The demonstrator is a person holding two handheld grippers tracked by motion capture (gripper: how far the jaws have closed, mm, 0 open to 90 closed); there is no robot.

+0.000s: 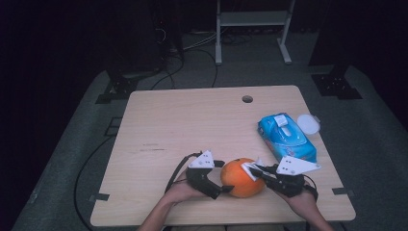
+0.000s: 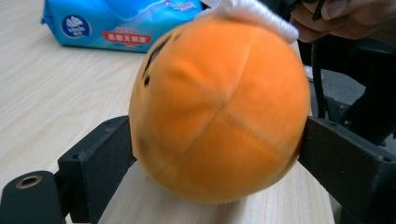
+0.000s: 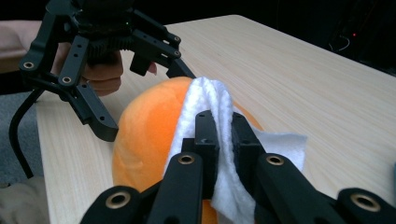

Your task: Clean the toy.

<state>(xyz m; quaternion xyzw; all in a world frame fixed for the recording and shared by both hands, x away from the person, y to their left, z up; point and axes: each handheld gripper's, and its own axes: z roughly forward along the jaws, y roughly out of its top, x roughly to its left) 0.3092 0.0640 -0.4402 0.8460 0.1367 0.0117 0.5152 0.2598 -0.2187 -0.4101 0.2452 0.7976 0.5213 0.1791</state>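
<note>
Seen low in the high view, right of centre near the table's [image 1: 159, 120] front edge: an orange plush ball [image 1: 242, 177], resting on the wood. Flanked on both sides by the left gripper [image 1: 222, 177], jaws spread wide. In the left gripper view, both black jaws right at the ball's flanks, at lower left and lower right of the frame; real pressing cannot be told. Right gripper [image 1: 255, 169] clamped shut on a white cloth [image 3: 219, 140], held against the ball's top. At right in the high view, well apart from the ball: a blue wipes pack [image 1: 286, 136] and a white lid [image 1: 308, 123] just beside it.
</note>
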